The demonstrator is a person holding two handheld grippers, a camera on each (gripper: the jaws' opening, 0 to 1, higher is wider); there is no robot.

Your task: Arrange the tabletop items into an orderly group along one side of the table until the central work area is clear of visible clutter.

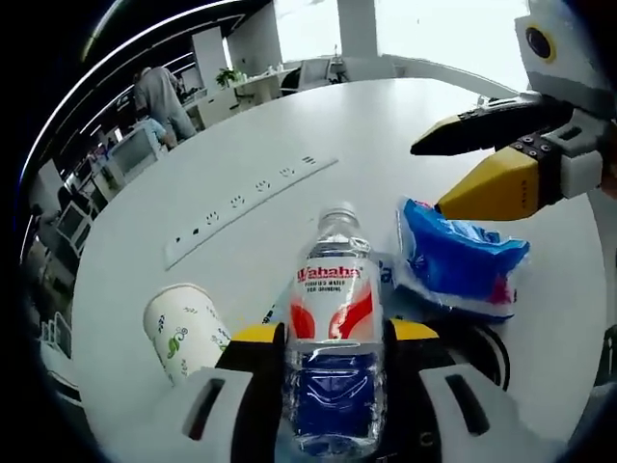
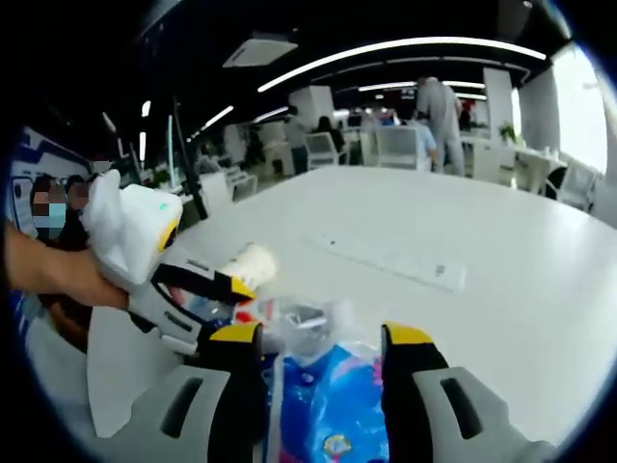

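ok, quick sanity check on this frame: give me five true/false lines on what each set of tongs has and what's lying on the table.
1. The left tongs hold a water bottle between them. True.
2. The paper cup stands upright. False: it lies on its side on the white table.
3. The right tongs have a blue packet between their jaws. True.
4. The power strip is stacked on the blue packet. False: it lies apart, farther out on the table.
5. The bottle's cap is off. False: a cap sits on its neck.
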